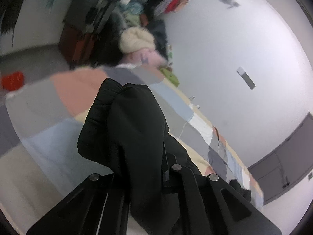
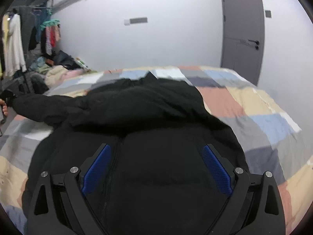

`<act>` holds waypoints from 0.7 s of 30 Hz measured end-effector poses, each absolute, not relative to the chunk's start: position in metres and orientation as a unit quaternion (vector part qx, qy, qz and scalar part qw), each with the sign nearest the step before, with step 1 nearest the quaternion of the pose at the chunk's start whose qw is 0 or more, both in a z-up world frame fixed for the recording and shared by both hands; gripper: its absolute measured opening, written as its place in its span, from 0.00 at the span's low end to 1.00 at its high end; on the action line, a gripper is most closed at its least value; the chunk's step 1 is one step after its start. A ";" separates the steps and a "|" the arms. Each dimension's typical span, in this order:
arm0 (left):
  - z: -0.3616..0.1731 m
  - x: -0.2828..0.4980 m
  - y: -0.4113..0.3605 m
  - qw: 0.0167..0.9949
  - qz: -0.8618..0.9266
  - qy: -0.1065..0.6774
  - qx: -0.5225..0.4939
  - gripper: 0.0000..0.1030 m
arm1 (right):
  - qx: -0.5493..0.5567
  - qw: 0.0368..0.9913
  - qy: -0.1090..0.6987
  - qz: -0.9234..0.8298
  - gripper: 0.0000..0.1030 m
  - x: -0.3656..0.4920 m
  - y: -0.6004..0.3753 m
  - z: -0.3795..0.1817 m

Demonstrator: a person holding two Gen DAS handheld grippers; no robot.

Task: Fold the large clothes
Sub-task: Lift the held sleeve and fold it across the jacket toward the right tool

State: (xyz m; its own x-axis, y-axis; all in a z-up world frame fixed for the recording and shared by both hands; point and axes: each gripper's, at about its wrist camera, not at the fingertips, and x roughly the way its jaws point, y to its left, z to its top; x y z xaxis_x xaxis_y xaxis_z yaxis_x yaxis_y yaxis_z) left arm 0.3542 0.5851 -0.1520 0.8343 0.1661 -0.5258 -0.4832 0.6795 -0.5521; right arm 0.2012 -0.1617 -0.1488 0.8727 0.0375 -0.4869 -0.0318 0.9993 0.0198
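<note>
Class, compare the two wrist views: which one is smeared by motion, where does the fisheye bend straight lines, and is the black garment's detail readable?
Left wrist view: far clothes pile streaked by motion blur, black jacket sharper. Right wrist view: steadier, though the patchwork bedspread softens at its edges; door bowed by the fisheye. In both, the jacket's folds sink into near-uniform black under flat, soft light.

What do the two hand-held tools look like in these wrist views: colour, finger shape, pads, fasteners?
Both are matte black linkage frames. The right tool has two angular fingers lined with textured blue pads, round silver pivot screws and triangular cut-outs in its outer arms. The left tool shows the same black arms, silver screws and slotted cut-outs; its pads are hidden by black fabric. No cables, markings or sleeves show.
</note>
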 end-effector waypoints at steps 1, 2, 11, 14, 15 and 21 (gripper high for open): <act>-0.141 0.354 0.579 0.892 0.184 0.224 -0.347 0.04 | 0.002 0.970 0.244 0.020 0.93 0.201 -0.162 -0.146; -0.133 0.351 0.573 0.894 0.183 0.223 -0.343 0.04 | -0.002 0.971 0.237 0.022 0.93 0.201 -0.162 -0.145; -0.050 0.332 0.517 0.911 0.167 0.217 -0.307 0.03 | 0.017 0.964 0.257 0.066 0.94 0.204 -0.167 -0.148; -0.018 0.332 0.488 0.921 0.158 0.216 -0.283 0.03 | 0.019 0.966 0.246 0.075 0.94 0.199 -0.169 -0.143; -0.010 0.333 0.479 0.924 0.156 0.216 -0.276 0.03 | 0.018 0.967 0.242 0.077 0.94 0.197 -0.170 -0.142; 0.036 0.340 0.415 0.938 0.123 0.205 -0.252 0.03 | 0.030 0.967 0.239 0.087 0.94 0.192 -0.182 -0.141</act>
